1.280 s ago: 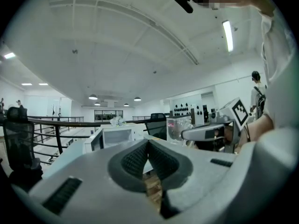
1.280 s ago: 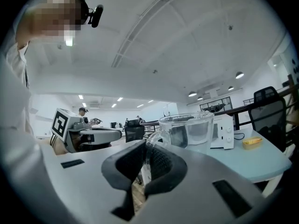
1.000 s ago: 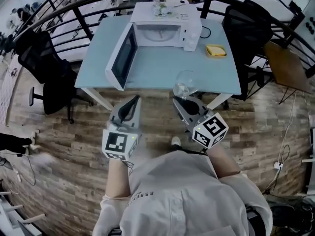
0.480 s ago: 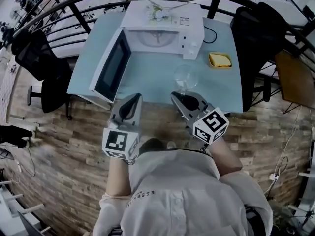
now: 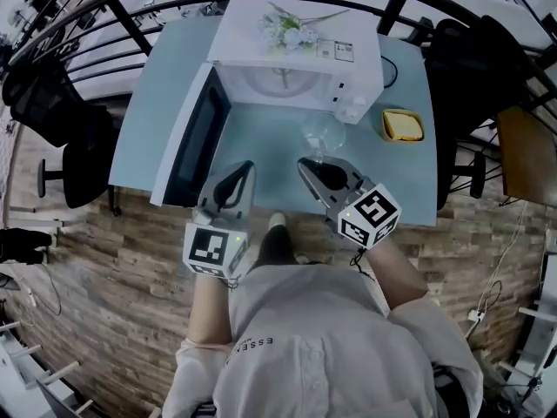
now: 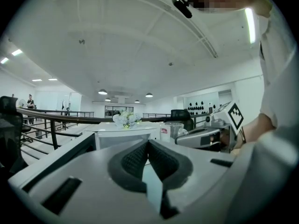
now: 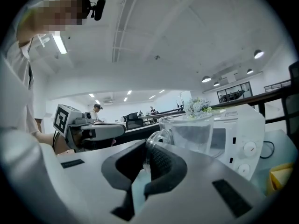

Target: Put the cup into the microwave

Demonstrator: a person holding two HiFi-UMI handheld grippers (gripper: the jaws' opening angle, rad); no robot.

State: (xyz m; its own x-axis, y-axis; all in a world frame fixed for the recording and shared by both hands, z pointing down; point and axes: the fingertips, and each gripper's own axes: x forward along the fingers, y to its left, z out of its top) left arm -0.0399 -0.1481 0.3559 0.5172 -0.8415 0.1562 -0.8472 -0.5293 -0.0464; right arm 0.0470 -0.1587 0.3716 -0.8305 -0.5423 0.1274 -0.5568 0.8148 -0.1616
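A clear glass cup (image 5: 323,135) (image 7: 194,133) hangs over the blue table (image 5: 400,177), in front of the white microwave (image 5: 296,64) (image 7: 236,134). My right gripper (image 5: 314,164) (image 7: 150,154) is shut on the cup's handle. The microwave door (image 5: 190,142) stands swung open to the left, and its cavity (image 5: 280,78) shows bare. My left gripper (image 5: 238,175) (image 6: 147,149) is shut with nothing in it, held over the table's front edge beside the open door.
White flowers (image 5: 291,31) lie on top of the microwave. A yellow dish (image 5: 403,125) sits on the table to the microwave's right. Black office chairs (image 5: 61,133) stand at the left and at the right (image 5: 470,68), and a dark railing (image 5: 157,7) runs behind the table.
Both grippers have come forward from over the wooden floor to over the table, the right one carrying the cup closer to the microwave's opening. Neither grip has changed.
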